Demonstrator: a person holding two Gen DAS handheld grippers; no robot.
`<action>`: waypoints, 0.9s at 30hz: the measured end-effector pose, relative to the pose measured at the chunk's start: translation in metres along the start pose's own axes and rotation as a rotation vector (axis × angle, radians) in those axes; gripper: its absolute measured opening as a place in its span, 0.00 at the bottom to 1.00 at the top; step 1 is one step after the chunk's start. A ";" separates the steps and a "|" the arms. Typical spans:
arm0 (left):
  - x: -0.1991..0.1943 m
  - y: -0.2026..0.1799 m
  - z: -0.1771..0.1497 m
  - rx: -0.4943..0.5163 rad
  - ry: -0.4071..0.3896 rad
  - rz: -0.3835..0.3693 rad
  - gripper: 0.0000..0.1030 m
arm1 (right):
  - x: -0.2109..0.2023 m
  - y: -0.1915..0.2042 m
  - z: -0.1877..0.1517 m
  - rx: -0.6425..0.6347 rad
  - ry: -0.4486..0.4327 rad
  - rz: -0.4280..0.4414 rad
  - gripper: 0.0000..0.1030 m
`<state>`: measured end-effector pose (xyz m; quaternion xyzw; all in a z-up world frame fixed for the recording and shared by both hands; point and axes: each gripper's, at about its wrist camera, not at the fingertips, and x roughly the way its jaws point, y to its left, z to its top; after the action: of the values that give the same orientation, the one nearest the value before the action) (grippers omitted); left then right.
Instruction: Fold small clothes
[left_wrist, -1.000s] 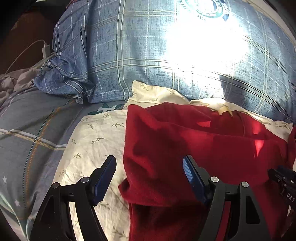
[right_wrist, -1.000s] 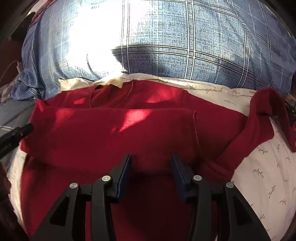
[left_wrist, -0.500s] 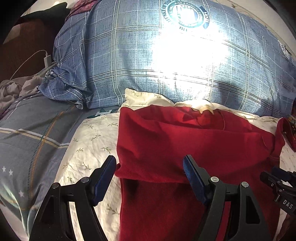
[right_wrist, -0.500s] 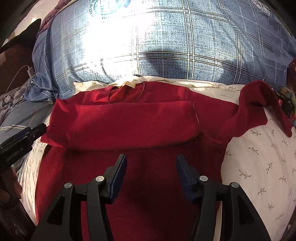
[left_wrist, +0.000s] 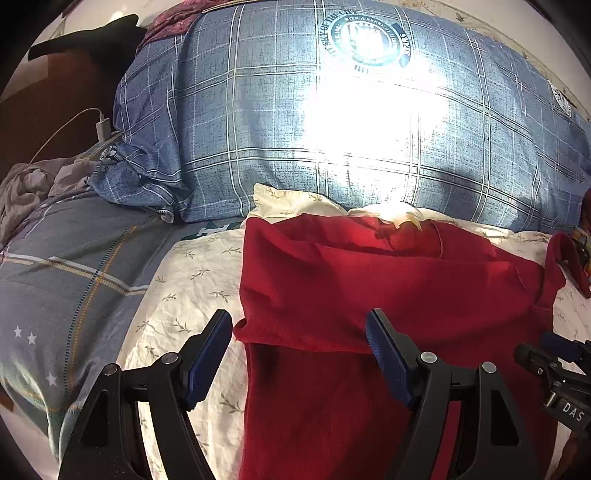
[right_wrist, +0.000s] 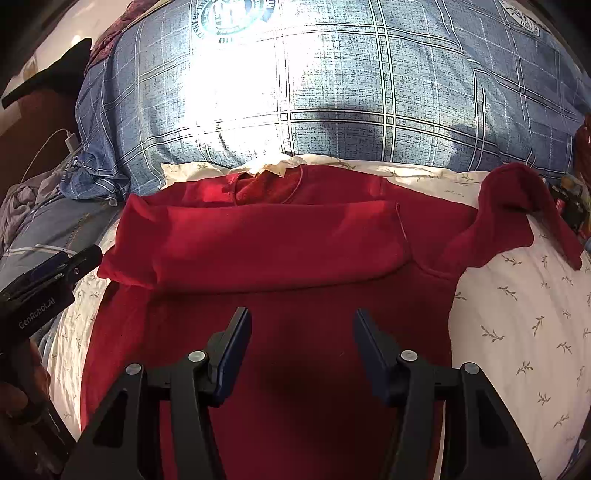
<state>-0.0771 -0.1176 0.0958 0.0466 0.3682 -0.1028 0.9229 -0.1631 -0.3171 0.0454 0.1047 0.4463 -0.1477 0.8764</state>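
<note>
blue plaid pillow (left_wrist: 369, 140), cream leaf-print sheet (left_wrist: 184, 288), white charger cable (left_wrist: 99, 125).

red top (right_wrist: 280, 243): matt fuzzy knit | pillow (left_wrist: 258, 129): woven plaid cloth | sheet (right_wrist: 517, 314): smooth printed cotton | claw pads (left_wrist: 207, 354): ribbed blue

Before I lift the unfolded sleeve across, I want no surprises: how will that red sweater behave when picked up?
The red sweater is likely floppy: its free sleeve already drapes and curls. Probably light, since it barely dents the floral sheet. Its fuzzy knit should grip rather than slip.
</note>
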 end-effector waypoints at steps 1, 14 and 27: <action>-0.001 0.000 -0.001 0.004 -0.002 0.003 0.72 | 0.000 0.001 -0.001 0.000 -0.001 0.001 0.57; 0.025 -0.006 0.000 -0.009 0.076 -0.074 0.72 | 0.011 -0.020 -0.003 0.046 0.015 -0.009 0.58; 0.080 -0.037 0.013 0.034 0.139 -0.109 0.72 | -0.002 -0.173 0.072 0.373 -0.107 -0.134 0.82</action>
<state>-0.0203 -0.1685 0.0492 0.0490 0.4317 -0.1557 0.8871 -0.1712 -0.5008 0.0797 0.2270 0.3699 -0.2911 0.8526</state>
